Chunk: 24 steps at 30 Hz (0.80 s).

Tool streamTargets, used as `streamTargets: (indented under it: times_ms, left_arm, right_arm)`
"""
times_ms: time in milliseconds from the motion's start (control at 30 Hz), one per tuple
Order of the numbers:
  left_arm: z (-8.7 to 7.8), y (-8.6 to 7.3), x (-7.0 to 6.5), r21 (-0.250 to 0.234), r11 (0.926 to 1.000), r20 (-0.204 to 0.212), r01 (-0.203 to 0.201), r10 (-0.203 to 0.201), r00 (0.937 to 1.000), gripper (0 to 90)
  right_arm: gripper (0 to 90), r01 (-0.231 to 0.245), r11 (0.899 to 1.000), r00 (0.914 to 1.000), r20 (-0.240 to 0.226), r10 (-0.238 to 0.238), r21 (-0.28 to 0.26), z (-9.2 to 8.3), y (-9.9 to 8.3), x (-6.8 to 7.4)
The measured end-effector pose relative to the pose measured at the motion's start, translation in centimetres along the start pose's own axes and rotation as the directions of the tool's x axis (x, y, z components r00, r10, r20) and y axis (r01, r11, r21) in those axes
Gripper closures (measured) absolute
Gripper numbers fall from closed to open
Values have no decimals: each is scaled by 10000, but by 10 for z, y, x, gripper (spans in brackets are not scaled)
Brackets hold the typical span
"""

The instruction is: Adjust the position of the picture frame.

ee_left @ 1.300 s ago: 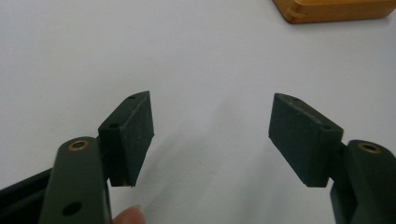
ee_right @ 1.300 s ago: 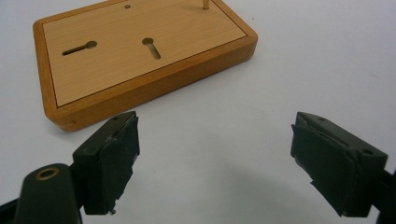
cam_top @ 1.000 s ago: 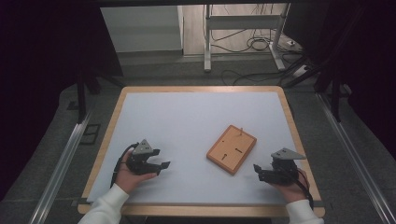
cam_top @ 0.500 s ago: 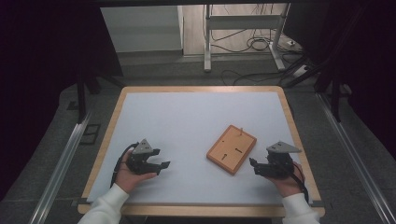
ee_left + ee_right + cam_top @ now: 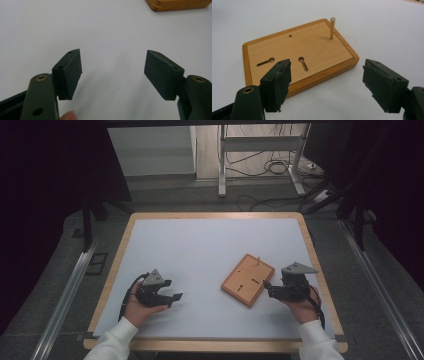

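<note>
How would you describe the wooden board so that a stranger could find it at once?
On the white table, look right of centre, just ahead of the right gripper. The wooden board lies flat and skewed: an orange-brown slab with two keyhole slots and one thin upright peg at a corner.

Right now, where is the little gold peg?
In the right gripper view the brass peg stands upright at the wooden board's far right corner, beyond the right tool.

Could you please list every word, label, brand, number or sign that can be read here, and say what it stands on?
None: no readable text on the wooden board, its brass peg, the white table or either gripper.
</note>
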State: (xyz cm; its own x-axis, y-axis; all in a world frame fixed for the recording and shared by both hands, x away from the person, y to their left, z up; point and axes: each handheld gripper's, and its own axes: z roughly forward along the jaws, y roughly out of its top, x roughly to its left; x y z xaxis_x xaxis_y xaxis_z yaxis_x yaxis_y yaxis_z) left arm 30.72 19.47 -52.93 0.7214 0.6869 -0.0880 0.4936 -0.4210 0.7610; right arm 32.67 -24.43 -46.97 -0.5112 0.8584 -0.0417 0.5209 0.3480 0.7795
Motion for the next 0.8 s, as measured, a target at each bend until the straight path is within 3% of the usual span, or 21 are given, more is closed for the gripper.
streamTargets:
  times_ms: [300, 800]
  left_arm:
    - [0, 0, 0, 7, 10000, 42, -8, 8, 10000, 299]
    - [0, 0, 0, 22, 10000, 40, 2, -2, 10000, 300]
  right_arm:
    - [257, -133, 9999, 9998, 153, 134, -67, 15, 15, -8]
    - [342, -19, 9996, 10000, -57, 21, 271, 55, 28, -16]
